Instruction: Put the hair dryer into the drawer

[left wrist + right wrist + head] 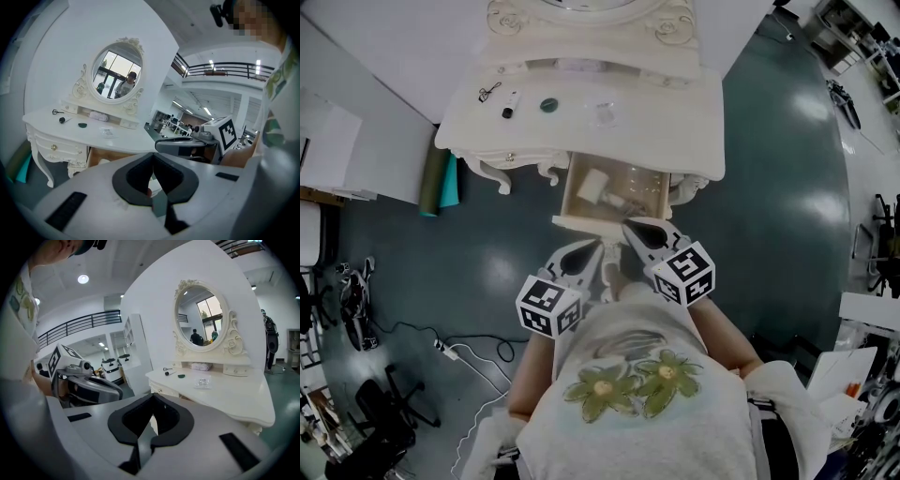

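Left claw (587, 253) and right claw (639, 234) are both pinched closed with nothing in them. Each claw's own view shows the jaws meeting and no object between. They sit side by side, close in to the operator's body, pointing far toward the vanity table (469, 141). Their tips are just near of the front panel of the open drawer (581, 223). In the head view the right claw's tip overlaps that front edge, and I can't tell if it touches. I see no hair dryer on the tabletop, only a black tube (507, 111), a green disc (548, 105) and a clear packet (602, 113). I read the white blocky item (595, 183) at the left of the drawer as the hair dryer, but it's too small to confirm. If so, it lies inside the drawer, just far of the tips and apart from both claws. My read is that placement is done and the drawer is not yet closed, if the task wants that. The next move calls for closed jaws flat on the front panel and a straight push far. Both claws should push evenly so the drawer doesn't skew. A cord or handle poking above the rim is a risk, and I can't judge that from here.
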